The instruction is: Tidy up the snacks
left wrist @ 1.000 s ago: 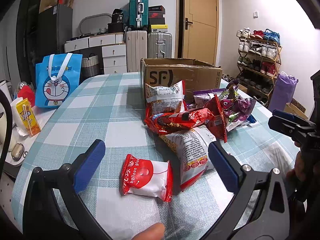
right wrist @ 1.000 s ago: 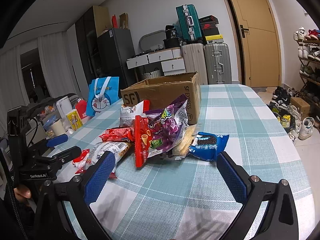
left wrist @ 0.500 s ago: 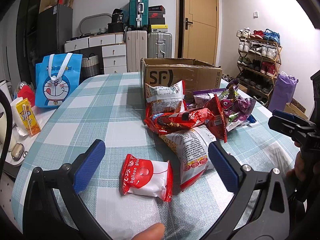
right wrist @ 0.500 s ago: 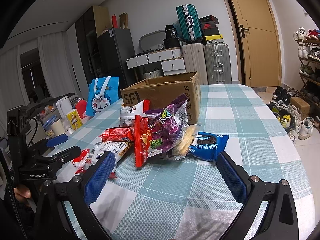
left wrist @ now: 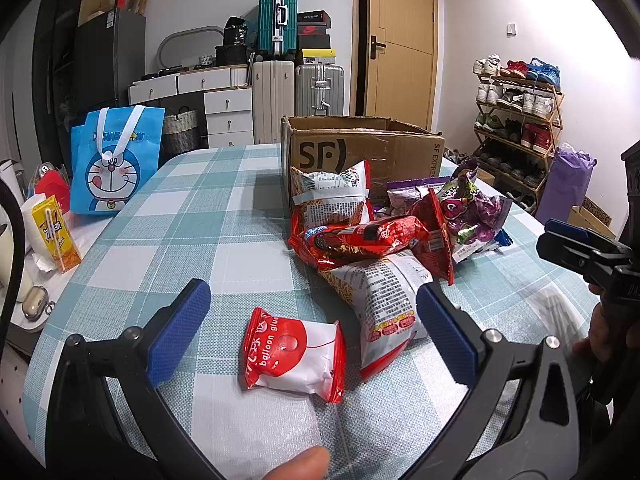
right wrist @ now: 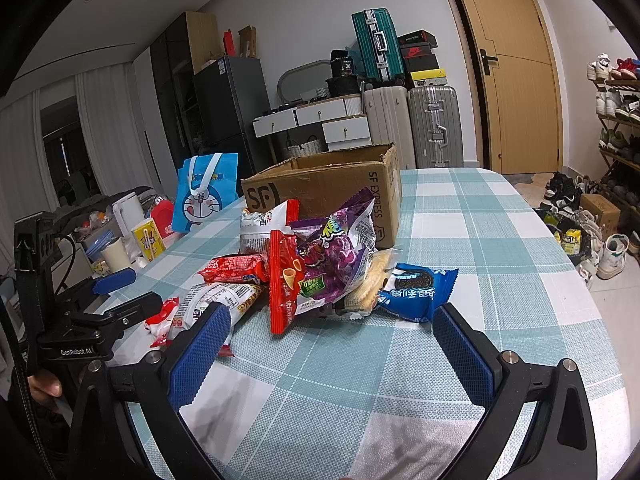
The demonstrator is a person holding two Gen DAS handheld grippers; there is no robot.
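Note:
A pile of snack bags (left wrist: 384, 236) lies on the checked tablecloth in front of an open cardboard SF box (left wrist: 360, 152). A small red and white balloon glue packet (left wrist: 294, 356) lies apart, between the pads of my open, empty left gripper (left wrist: 312, 336). My right gripper (right wrist: 328, 356) is open and empty, just short of the pile (right wrist: 316, 264). A blue cookie packet (right wrist: 416, 292) lies at the pile's right edge, near the right pad. The box also shows in the right wrist view (right wrist: 328, 192).
A blue Doraemon bag (left wrist: 114, 164) stands at the table's far left. A yellow drink carton (left wrist: 54, 236) and small items sit off the left edge. Suitcases, drawers and a shoe rack (left wrist: 516, 120) stand beyond the table.

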